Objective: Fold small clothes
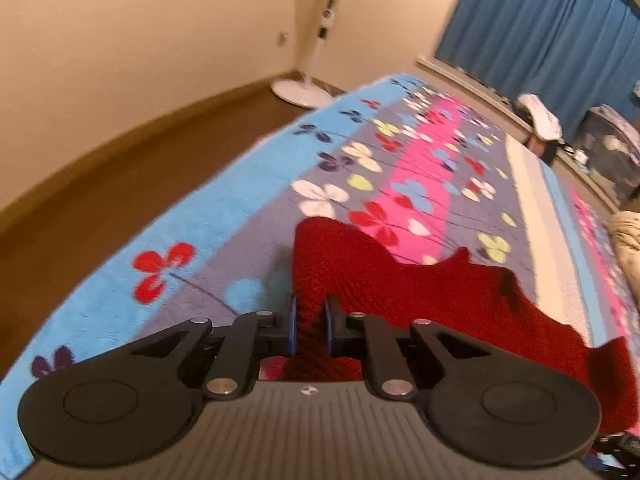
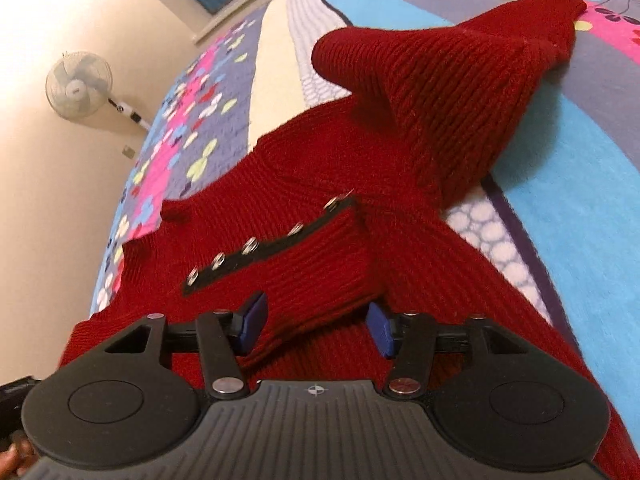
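A small dark red knitted garment (image 2: 420, 128) lies spread on a flowered blanket (image 2: 580, 184); it has a black strip with several metal snaps (image 2: 272, 240). My left gripper (image 1: 311, 330) is shut on a bunched edge of the red garment (image 1: 400, 280) and holds it slightly lifted. My right gripper (image 2: 316, 328) is open, its blue pads (image 2: 252, 320) on either side of a folded flap of the garment below the snap strip. One sleeve (image 2: 540, 28) reaches toward the far right.
The blanket (image 1: 240, 200) covers a bed with a cream stripe (image 1: 540, 208). A white standing fan (image 1: 320, 32) is in the room corner by the brown floor (image 1: 120, 160). Blue curtains (image 1: 540, 32) hang at the far side, with clutter (image 1: 608, 148) below them.
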